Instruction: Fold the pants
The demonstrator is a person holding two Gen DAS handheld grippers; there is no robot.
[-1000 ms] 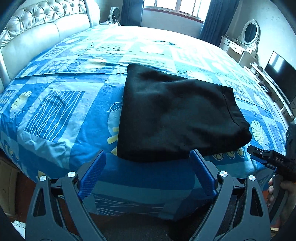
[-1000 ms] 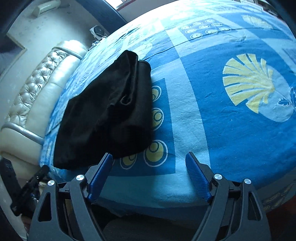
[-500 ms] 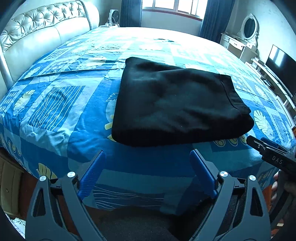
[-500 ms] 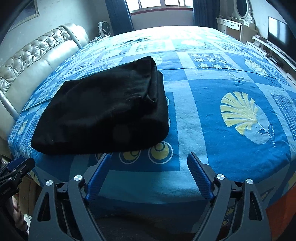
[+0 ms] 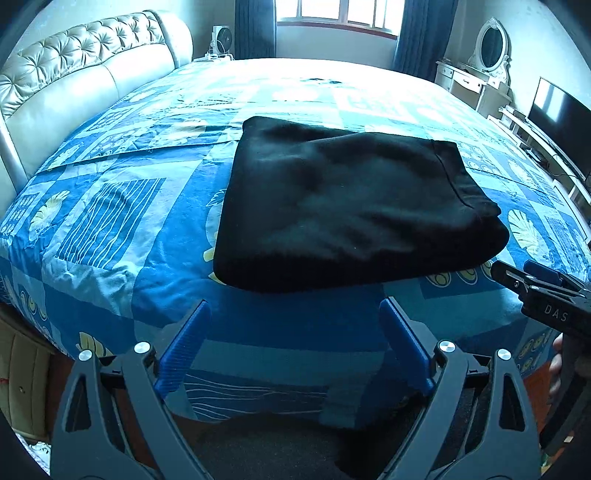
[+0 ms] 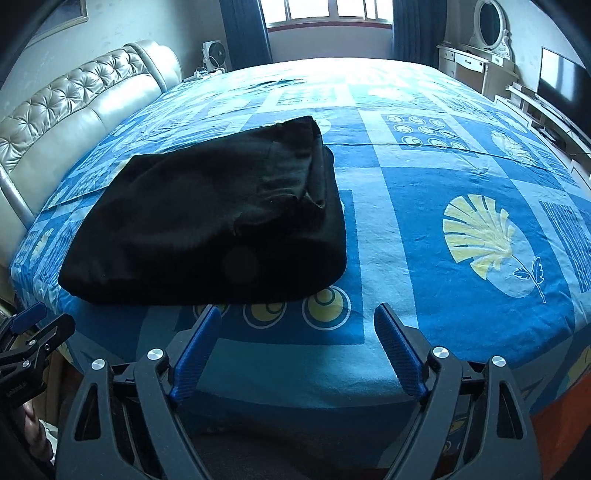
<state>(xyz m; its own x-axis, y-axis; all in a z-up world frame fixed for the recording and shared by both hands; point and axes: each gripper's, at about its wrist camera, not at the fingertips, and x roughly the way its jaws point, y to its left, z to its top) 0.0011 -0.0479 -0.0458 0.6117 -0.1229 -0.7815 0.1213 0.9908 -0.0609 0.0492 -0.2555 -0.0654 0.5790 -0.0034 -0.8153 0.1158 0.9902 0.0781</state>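
The black pants (image 5: 343, 203) lie folded into a thick rectangle on the blue patterned bed (image 5: 110, 206), near its front edge. They also show in the right wrist view (image 6: 214, 221), with the waistband end on the right. My left gripper (image 5: 295, 325) is open and empty, just off the bed's front edge, short of the pants. My right gripper (image 6: 297, 332) is open and empty, in front of the pants' right end. Each gripper shows at the edge of the other's view: the right one (image 5: 546, 291), the left one (image 6: 29, 343).
A tufted cream headboard (image 5: 74, 74) runs along the left. A window with dark curtains (image 5: 332, 18) is at the back. A white dresser with an oval mirror (image 5: 484, 62) and a TV (image 5: 557, 114) stand on the right. A fan (image 6: 214, 55) stands at the back left.
Both grippers have pulled back and risen from the bed edge and levelled out; the right wrist view has swung upright. The pants have not moved.
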